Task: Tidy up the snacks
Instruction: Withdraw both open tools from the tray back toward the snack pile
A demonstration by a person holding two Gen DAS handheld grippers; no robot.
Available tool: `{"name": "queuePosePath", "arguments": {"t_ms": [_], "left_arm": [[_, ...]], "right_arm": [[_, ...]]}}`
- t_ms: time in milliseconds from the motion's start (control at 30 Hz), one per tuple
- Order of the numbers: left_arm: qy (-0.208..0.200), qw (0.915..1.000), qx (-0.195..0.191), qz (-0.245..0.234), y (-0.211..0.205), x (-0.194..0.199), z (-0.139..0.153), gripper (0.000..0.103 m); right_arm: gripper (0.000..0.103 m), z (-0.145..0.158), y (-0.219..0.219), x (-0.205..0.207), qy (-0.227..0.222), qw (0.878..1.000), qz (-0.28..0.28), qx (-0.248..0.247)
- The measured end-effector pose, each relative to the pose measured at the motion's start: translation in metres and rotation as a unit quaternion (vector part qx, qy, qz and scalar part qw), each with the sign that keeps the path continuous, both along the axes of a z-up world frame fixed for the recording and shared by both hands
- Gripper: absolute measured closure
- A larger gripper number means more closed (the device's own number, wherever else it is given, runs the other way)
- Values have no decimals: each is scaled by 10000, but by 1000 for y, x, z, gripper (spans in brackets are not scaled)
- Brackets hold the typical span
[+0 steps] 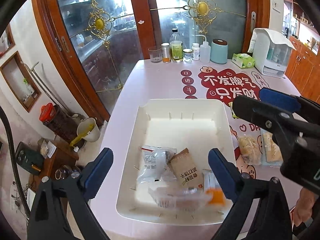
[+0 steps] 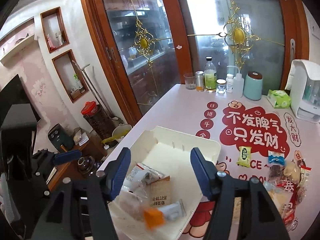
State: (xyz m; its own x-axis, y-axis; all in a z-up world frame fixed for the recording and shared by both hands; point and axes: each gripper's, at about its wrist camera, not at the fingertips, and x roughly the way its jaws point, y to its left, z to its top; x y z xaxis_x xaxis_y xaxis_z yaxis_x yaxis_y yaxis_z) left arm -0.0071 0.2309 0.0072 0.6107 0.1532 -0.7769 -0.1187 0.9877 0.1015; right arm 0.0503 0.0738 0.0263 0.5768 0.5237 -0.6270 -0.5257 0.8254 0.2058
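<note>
we're mid-sort: both claws hang released over the white rectangular plastic bin [image 1: 180, 108], the left gripper [image 1: 160, 172] and right gripper [image 2: 160, 172] each empty. a brown paper biscuit packet [image 1: 185, 170] and a blurred orange packet [image 2: 154, 218] lie at the bin's 6 o'clock end. next we judge a reach to the loose wrapped snacks [image 2: 288, 172] at the bin's 3 o'clock. blur hides whether the orange packet has settled; that pile is partly cut off.
</note>
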Motion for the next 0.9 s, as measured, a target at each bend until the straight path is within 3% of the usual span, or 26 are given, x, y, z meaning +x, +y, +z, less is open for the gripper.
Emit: {"name": "queuePosePath", "arguments": {"t_ms": [533, 900], "left_arm": [[156, 9995, -109, -232, -22, 11, -4, 7], [483, 9968, -12, -631, -74, 31, -21, 7]], "right_arm": [[40, 0, -36, -7, -8, 9988, -453, -189], [40, -19, -82, -3, 371, 9943, -952, -302]]}}
